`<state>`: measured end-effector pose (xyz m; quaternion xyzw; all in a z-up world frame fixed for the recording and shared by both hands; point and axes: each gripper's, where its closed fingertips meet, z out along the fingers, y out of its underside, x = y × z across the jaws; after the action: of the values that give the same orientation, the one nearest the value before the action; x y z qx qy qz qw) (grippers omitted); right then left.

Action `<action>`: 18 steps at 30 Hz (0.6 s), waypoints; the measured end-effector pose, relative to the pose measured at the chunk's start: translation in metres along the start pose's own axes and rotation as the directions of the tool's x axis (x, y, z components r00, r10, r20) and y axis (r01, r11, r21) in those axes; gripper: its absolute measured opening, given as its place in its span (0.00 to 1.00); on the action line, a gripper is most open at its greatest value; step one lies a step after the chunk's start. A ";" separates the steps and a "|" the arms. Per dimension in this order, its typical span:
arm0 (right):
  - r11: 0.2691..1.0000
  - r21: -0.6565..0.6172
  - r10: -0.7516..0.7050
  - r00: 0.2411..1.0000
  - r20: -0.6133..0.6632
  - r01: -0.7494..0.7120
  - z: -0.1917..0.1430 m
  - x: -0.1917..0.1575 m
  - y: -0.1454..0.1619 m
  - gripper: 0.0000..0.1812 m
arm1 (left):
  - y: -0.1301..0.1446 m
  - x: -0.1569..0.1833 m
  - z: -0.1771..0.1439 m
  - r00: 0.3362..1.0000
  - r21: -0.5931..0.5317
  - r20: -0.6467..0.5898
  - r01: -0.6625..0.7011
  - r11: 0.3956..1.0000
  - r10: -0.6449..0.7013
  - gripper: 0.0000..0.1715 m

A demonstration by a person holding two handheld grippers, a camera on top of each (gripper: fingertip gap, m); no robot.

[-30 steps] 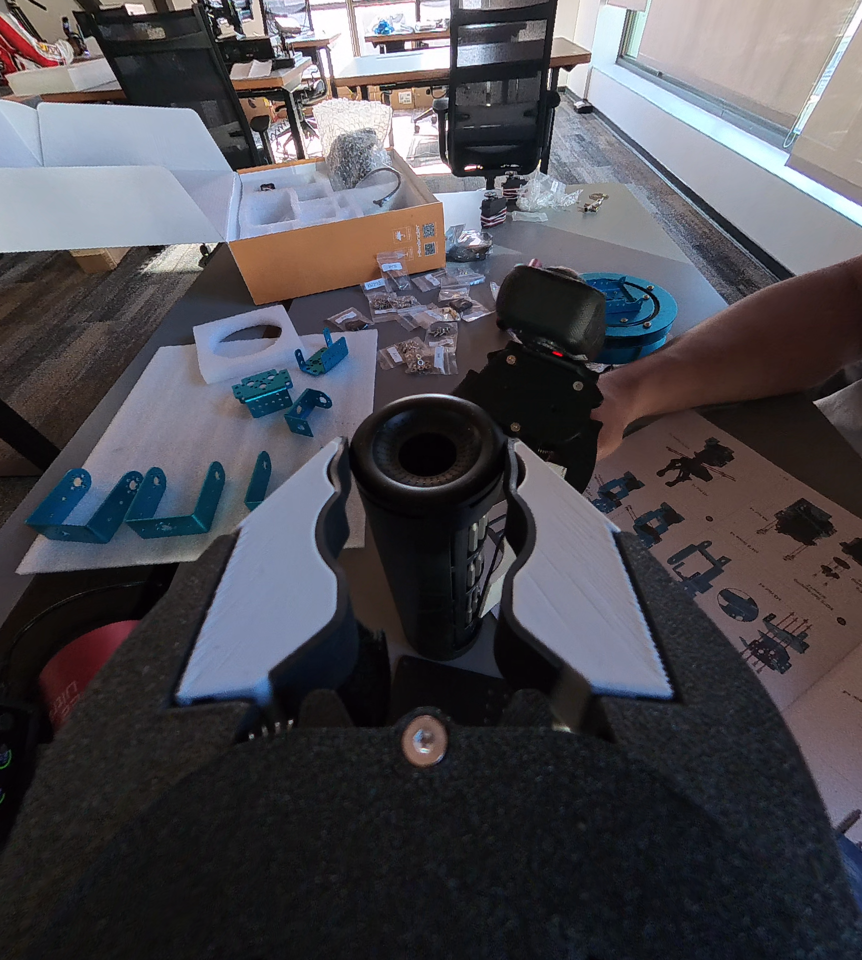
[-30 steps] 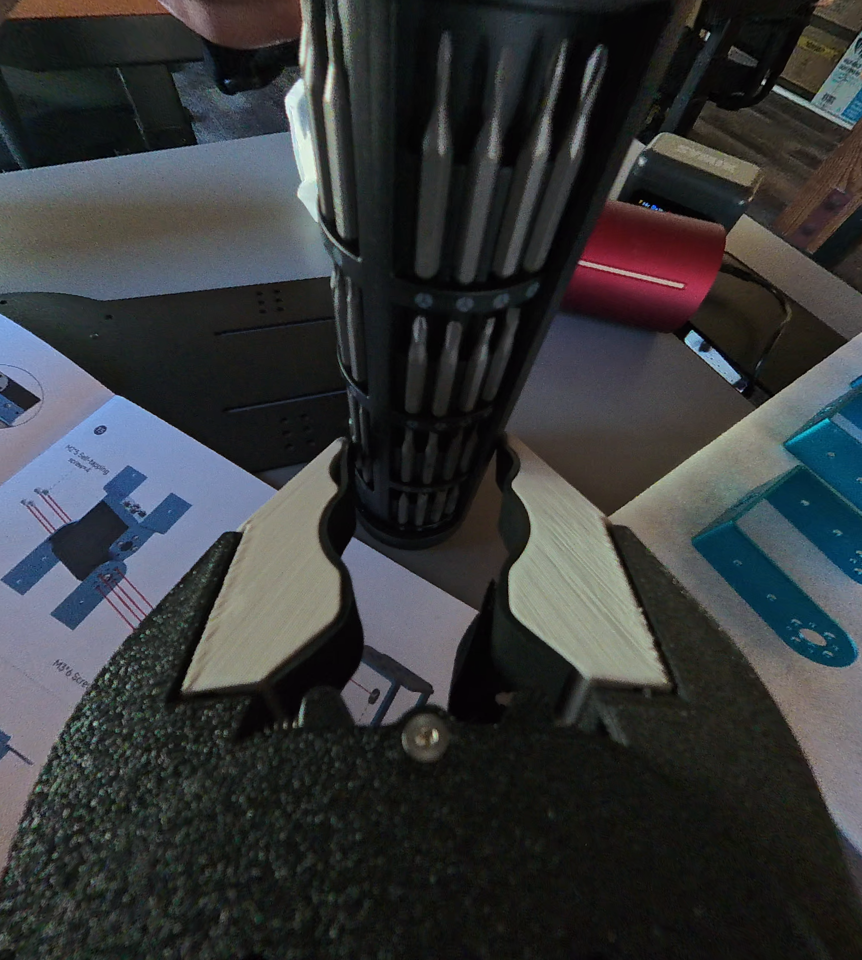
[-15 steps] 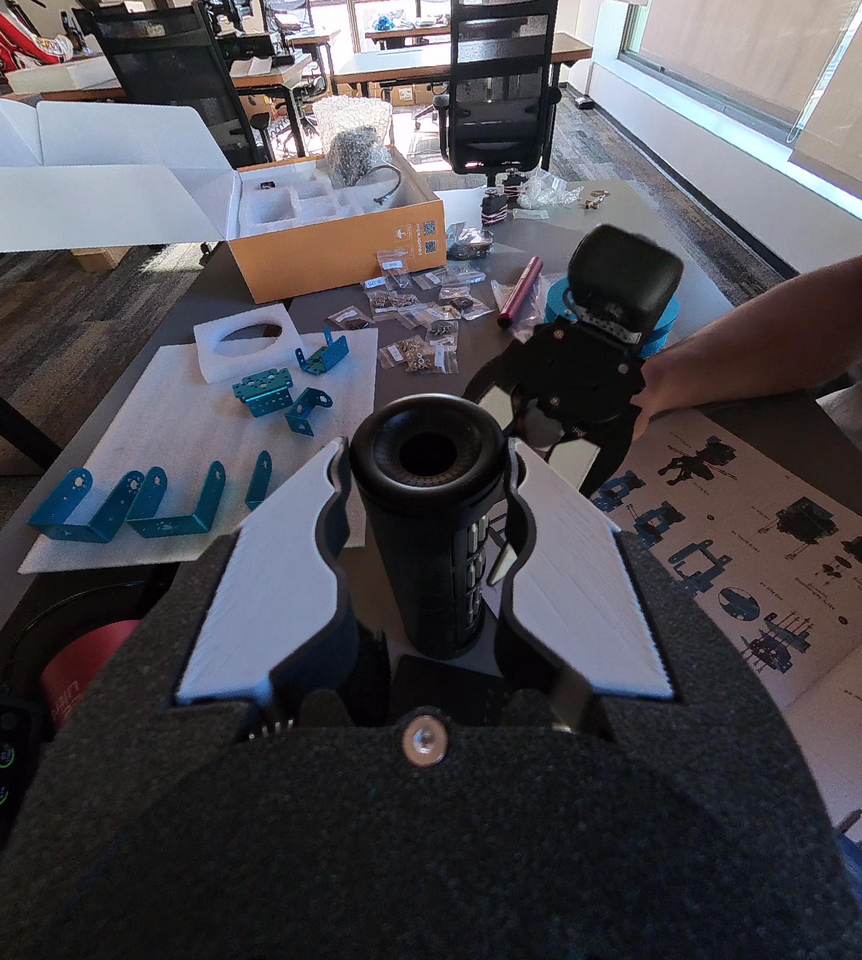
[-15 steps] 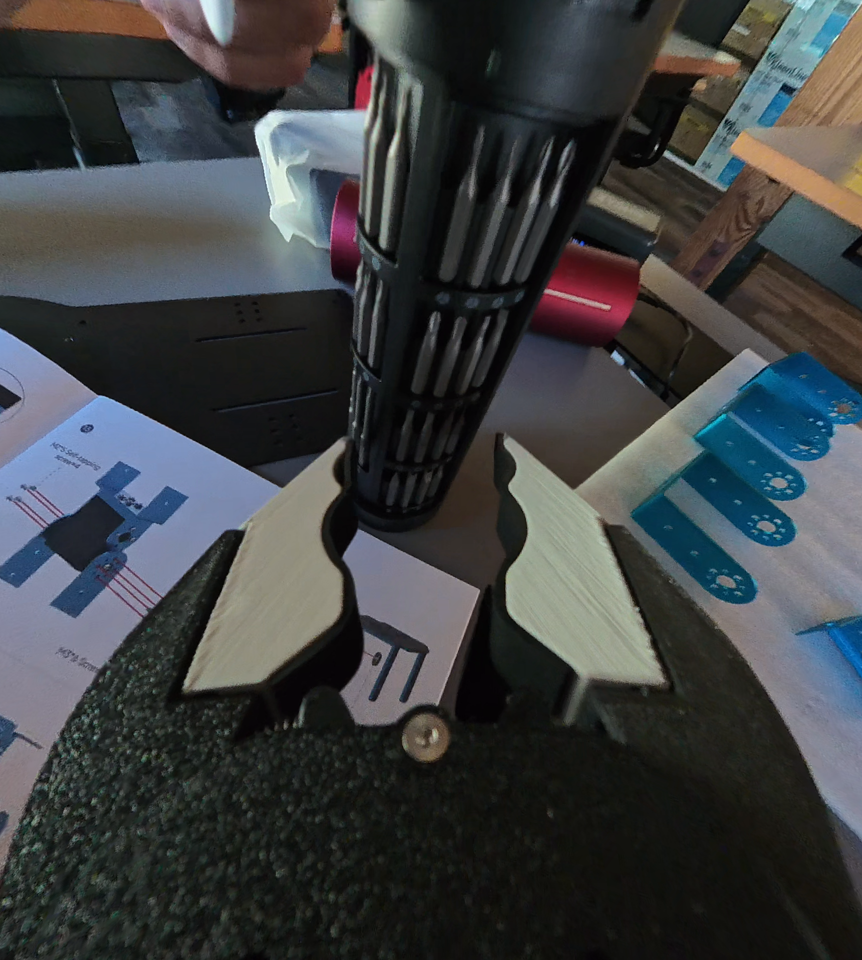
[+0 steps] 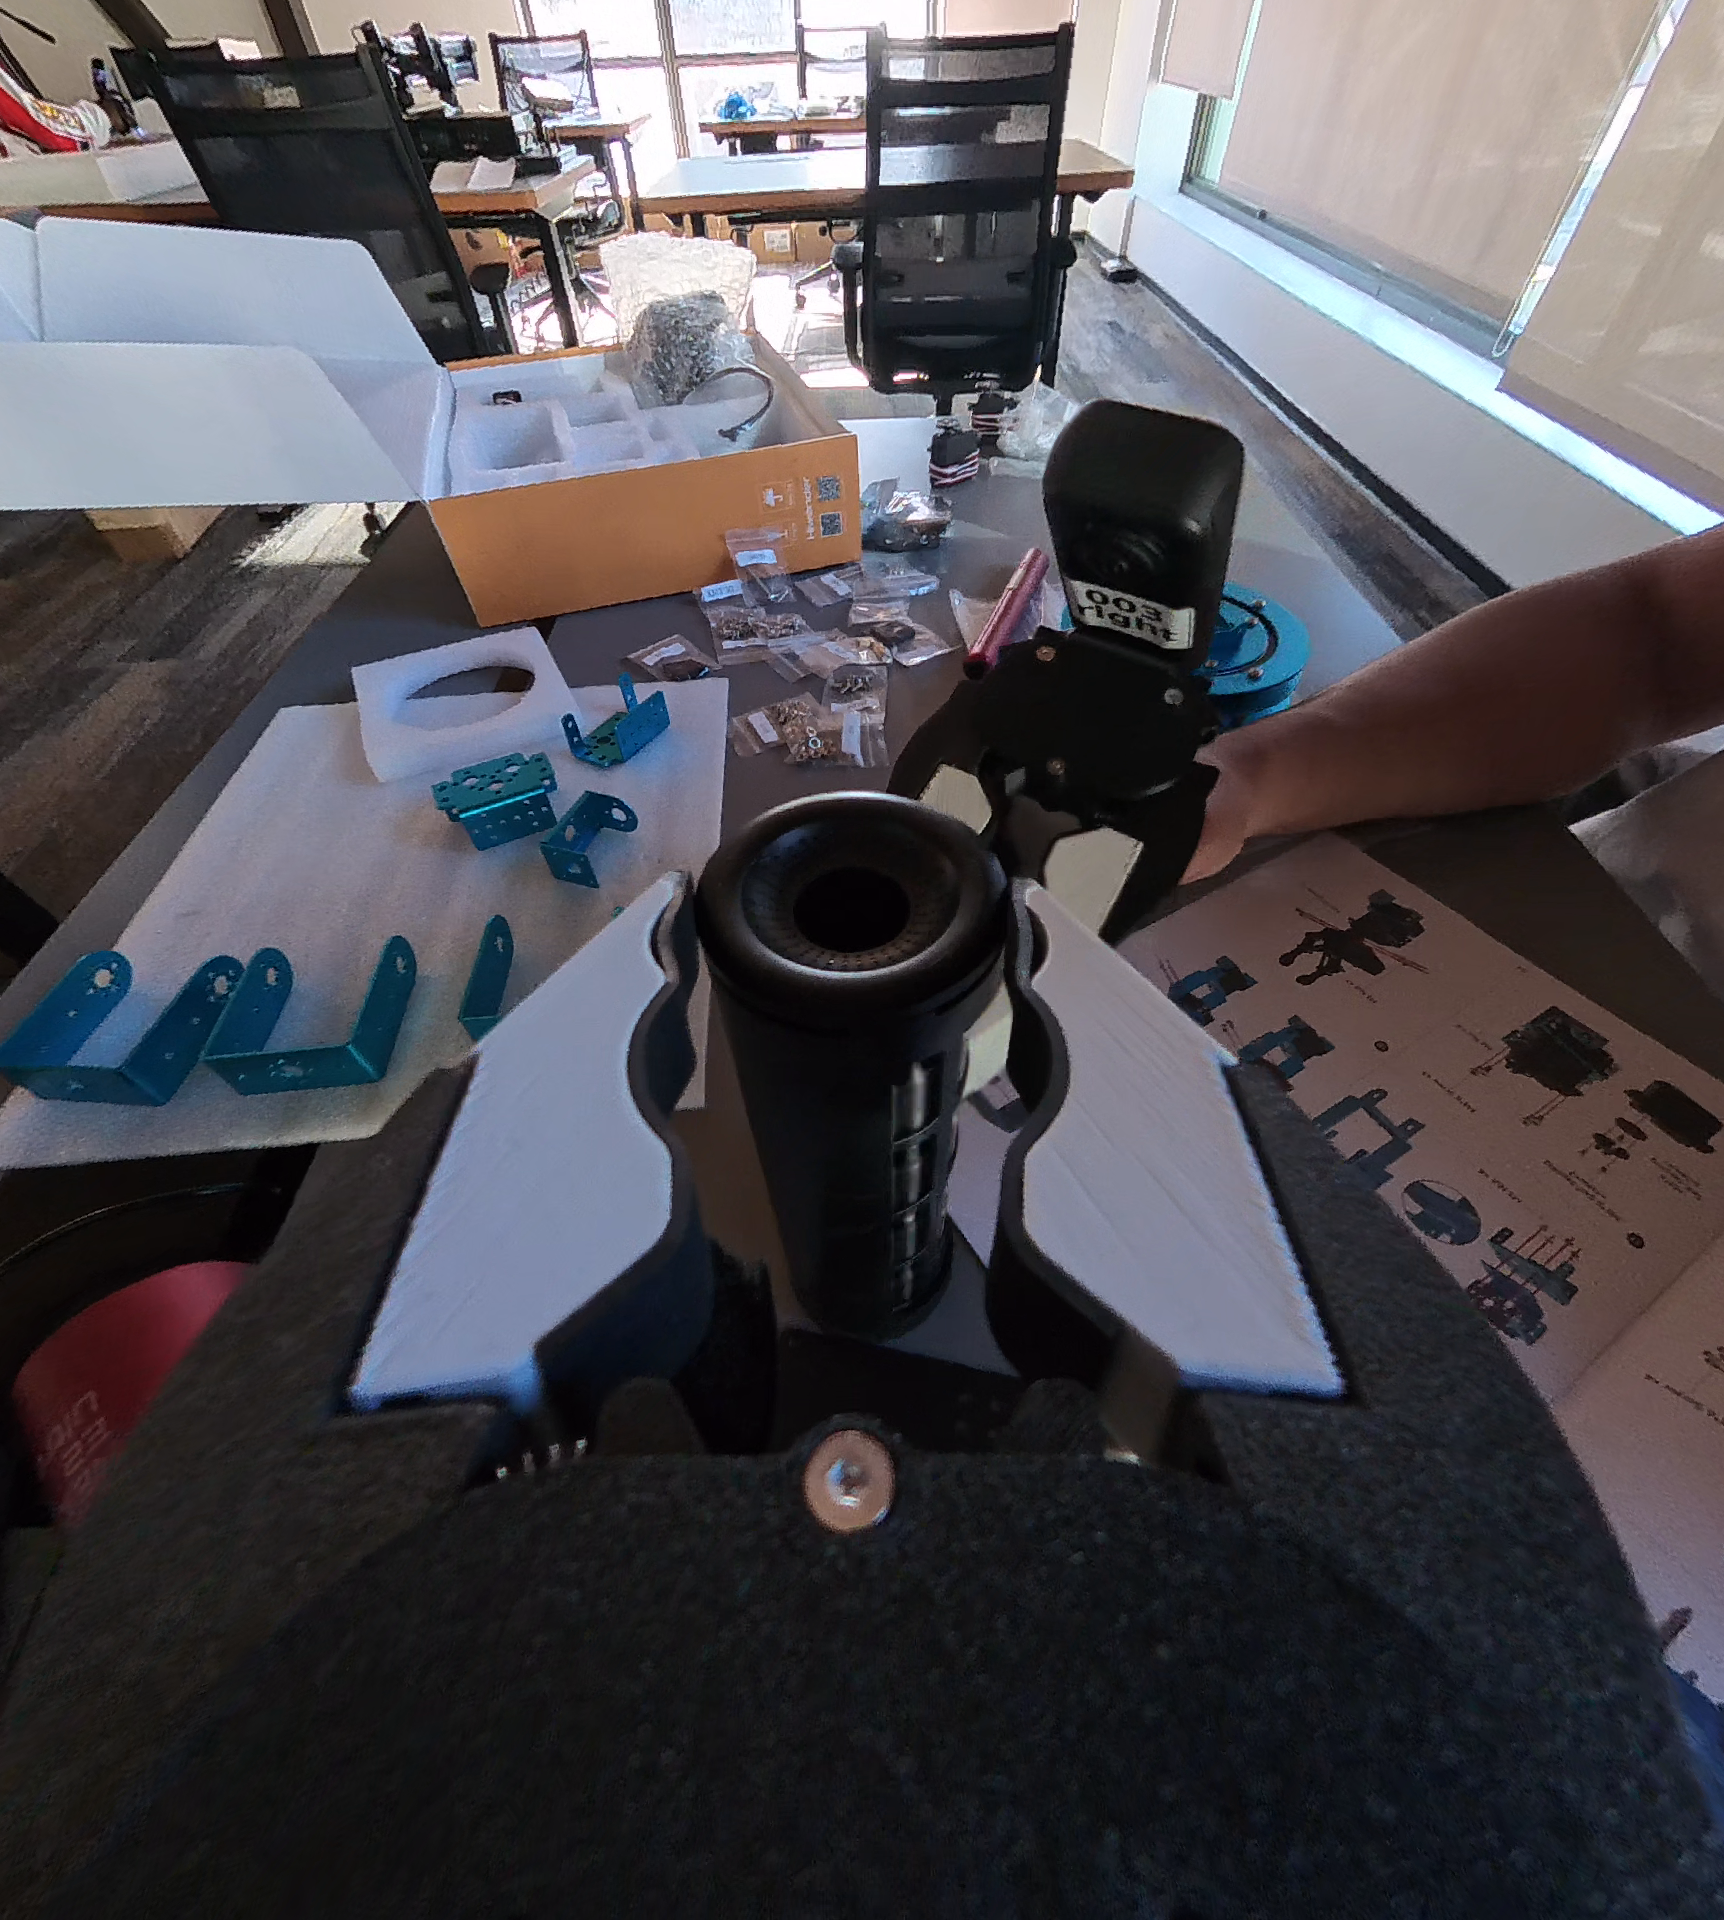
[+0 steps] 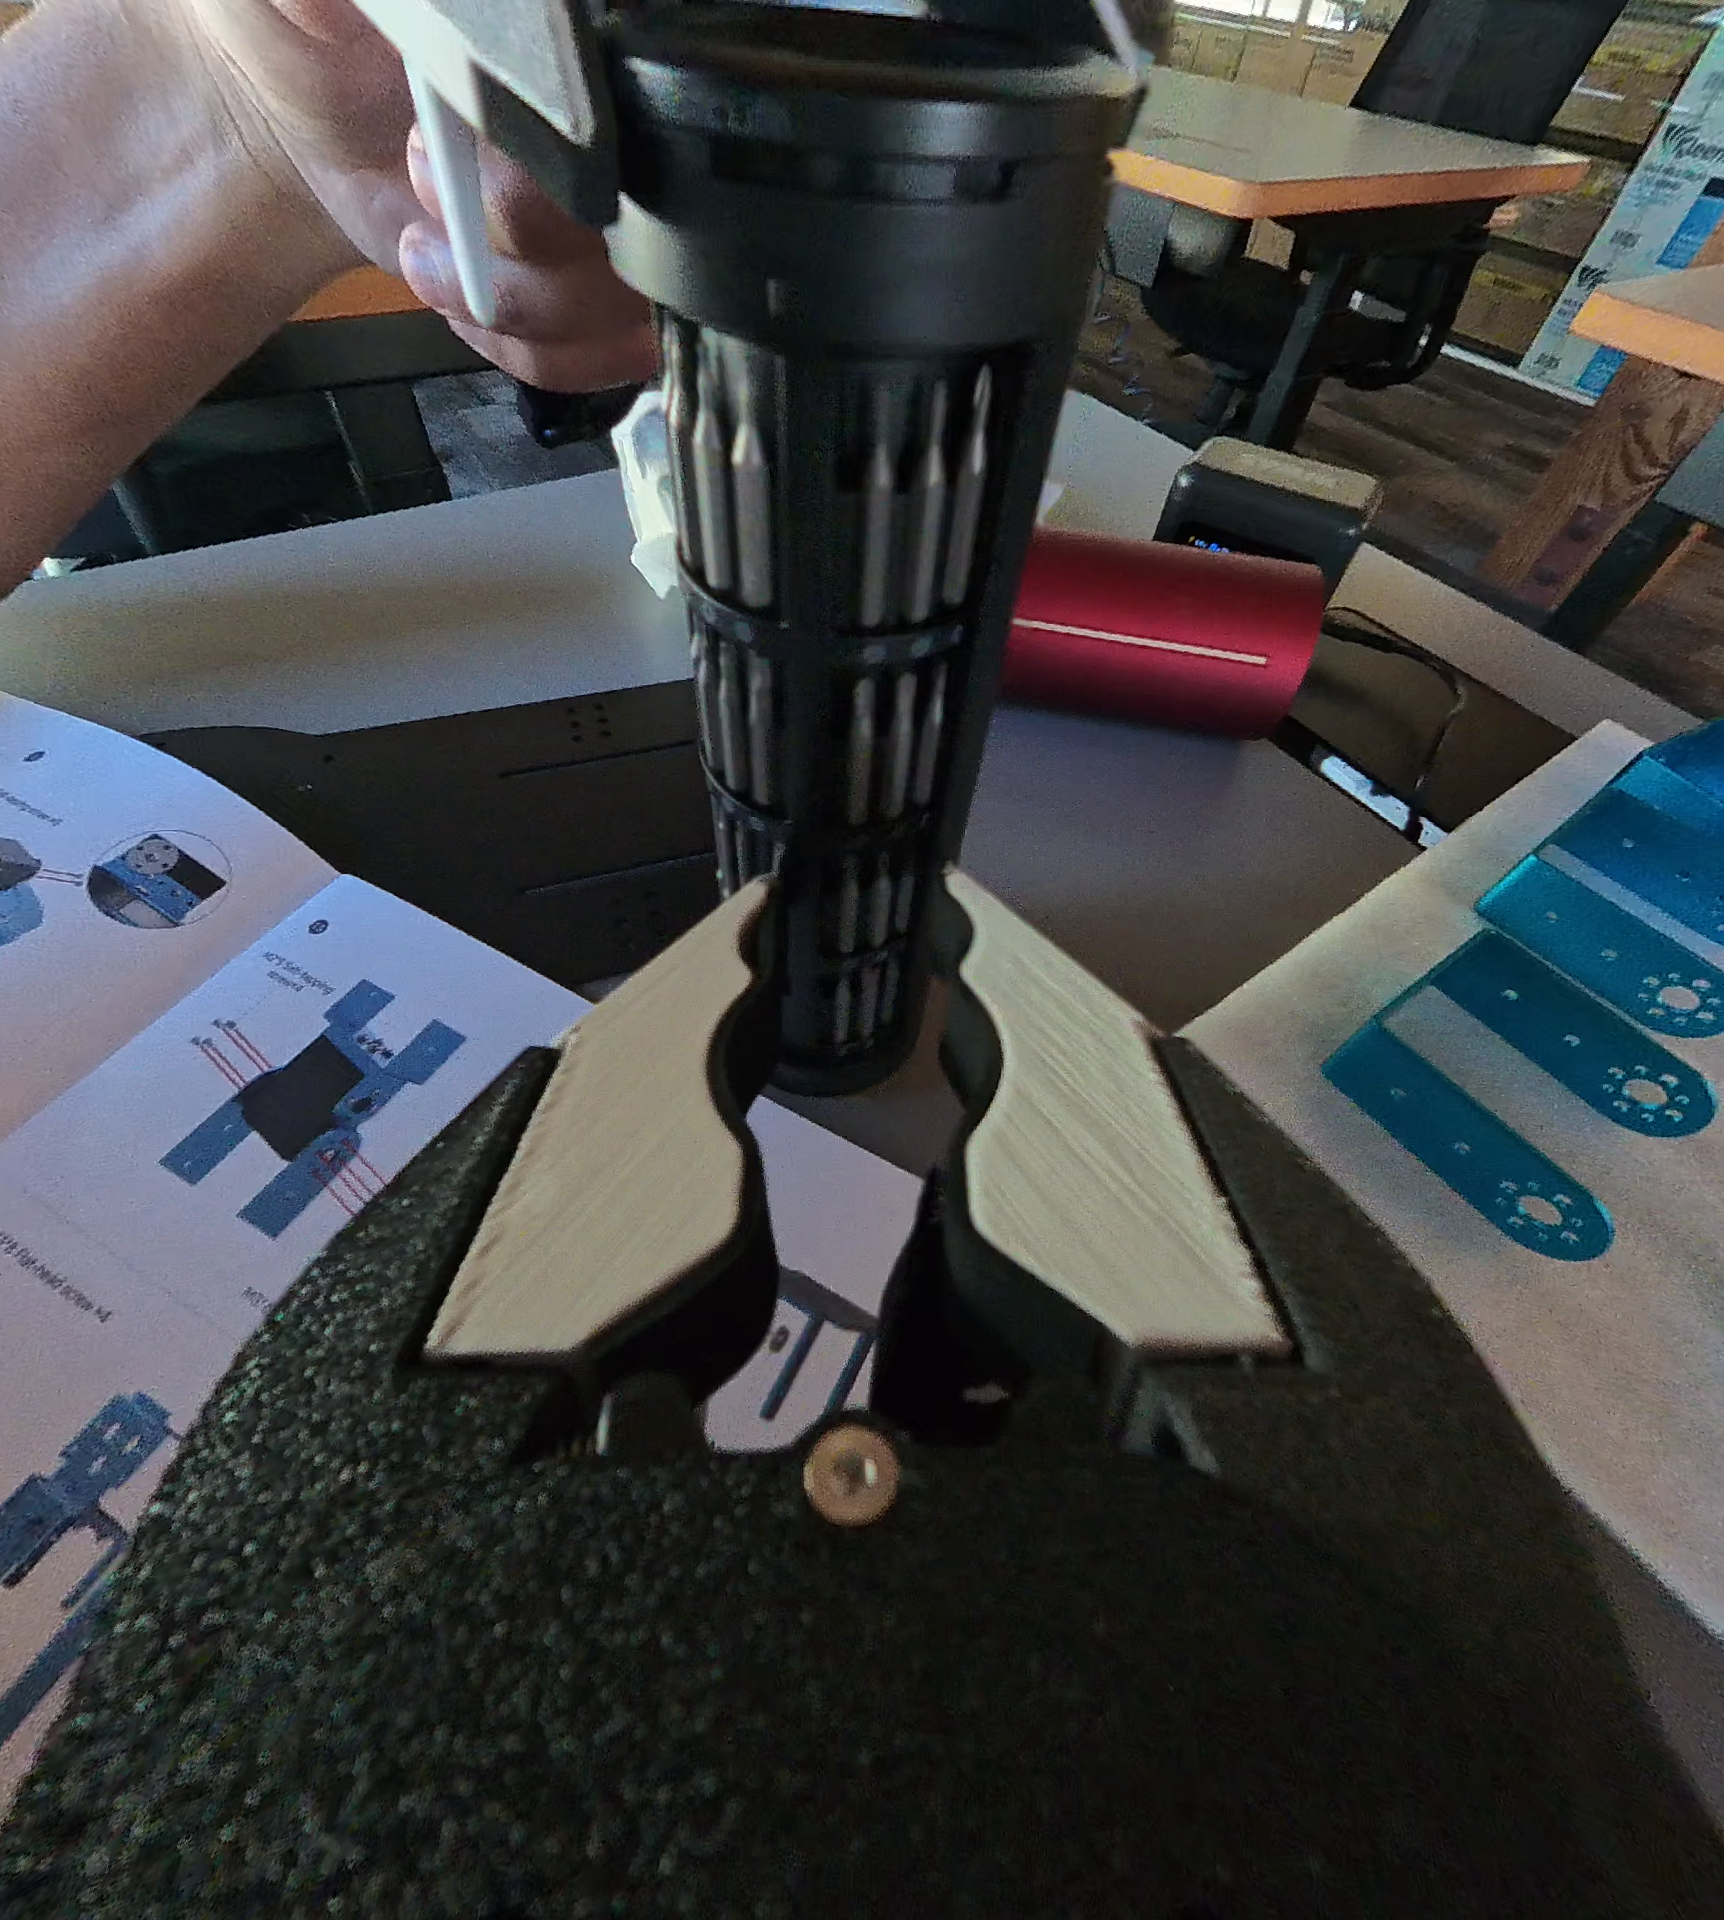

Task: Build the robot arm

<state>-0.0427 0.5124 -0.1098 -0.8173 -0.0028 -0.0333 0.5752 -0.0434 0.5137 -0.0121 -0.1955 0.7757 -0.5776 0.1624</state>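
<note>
The left gripper is clamped on the wide top ring of a black bit holder, a cylinder held upright above the table, steel bits racked in tiers around it. The right gripper brackets its lower end, fingers parted; contact is unclear. Manual at left, blue brackets at right.

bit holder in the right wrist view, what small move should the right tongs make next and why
Probably close the right tongs on the lower end of the bit holder. Their fingers flank that end with a gap on each side, so they are lined up but not gripping, while the left tongs clamp the cap end.
</note>
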 end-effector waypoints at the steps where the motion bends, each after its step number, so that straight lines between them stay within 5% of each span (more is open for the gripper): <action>1: 1.000 0.000 0.003 1.000 0.017 -0.003 -0.002 -0.001 0.000 0.03 | 0.000 -0.001 -0.001 1.000 0.004 -0.002 0.006 1.000 -0.006 0.34; 10: 1.000 -0.004 -0.013 0.997 -0.076 0.013 -0.001 0.009 0.001 0.01 | 0.001 0.000 -0.001 1.000 -0.002 -0.007 0.009 1.000 -0.009 0.34; 18: 0.999 -0.034 0.036 0.998 -0.047 -0.037 -0.006 0.000 0.005 0.20 | 0.002 0.000 -0.001 1.000 0.006 -0.011 0.007 1.000 -0.007 0.34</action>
<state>-0.0424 0.5053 -0.1121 -0.8260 0.0261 -0.0420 0.5615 -0.0439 0.5151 -0.0133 -0.1948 0.7743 -0.5815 0.1565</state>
